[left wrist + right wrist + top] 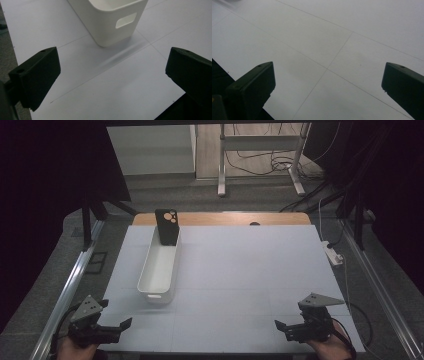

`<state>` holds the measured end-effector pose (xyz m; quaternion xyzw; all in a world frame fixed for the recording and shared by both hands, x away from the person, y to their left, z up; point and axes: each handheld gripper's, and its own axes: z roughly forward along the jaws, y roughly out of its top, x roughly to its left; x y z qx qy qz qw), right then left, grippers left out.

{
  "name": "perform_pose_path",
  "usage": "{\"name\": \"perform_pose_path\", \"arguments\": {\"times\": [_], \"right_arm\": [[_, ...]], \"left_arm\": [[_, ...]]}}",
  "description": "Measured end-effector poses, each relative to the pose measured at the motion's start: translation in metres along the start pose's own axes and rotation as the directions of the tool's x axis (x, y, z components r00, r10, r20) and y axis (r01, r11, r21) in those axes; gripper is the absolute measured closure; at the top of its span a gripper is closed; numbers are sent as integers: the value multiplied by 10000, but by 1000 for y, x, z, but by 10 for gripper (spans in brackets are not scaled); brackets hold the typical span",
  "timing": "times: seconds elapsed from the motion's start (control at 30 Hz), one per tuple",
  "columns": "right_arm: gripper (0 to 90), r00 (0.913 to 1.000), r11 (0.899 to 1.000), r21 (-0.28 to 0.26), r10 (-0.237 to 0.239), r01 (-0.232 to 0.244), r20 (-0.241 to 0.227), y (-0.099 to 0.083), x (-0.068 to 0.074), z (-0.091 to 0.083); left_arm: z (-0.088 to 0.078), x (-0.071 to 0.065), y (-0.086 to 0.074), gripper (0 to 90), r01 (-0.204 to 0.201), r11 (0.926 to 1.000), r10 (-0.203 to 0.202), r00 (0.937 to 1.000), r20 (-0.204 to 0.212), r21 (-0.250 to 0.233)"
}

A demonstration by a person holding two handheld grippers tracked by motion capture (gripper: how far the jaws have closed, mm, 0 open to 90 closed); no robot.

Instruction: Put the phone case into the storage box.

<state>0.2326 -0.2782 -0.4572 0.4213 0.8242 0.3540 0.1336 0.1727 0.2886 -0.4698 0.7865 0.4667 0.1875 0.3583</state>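
my left tongs (121,325) rest at the near left corner of the surface (240,285), jaws apart and empty; my right tongs (283,326) sit at the near right corner, also spread wide with nothing between them. both look parked clear of the work. the white plastic bin (159,270) lies lengthwise toward the left, nearest my left tongs. a black phone case (167,226) leans upright at the bin's far end, propped on its wall, camera cutouts on top.
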Motion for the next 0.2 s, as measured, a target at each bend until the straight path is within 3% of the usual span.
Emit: {"name": "perform_pose_path", "arguments": {"times": [0.2], "right_arm": [[0, 10000, 10000, 8, 8, -8, -12, 0, 0, 0]], "left_arm": [[0, 0, 0, 4, 24, 10000, -24, 10000, 13, 12]]}}
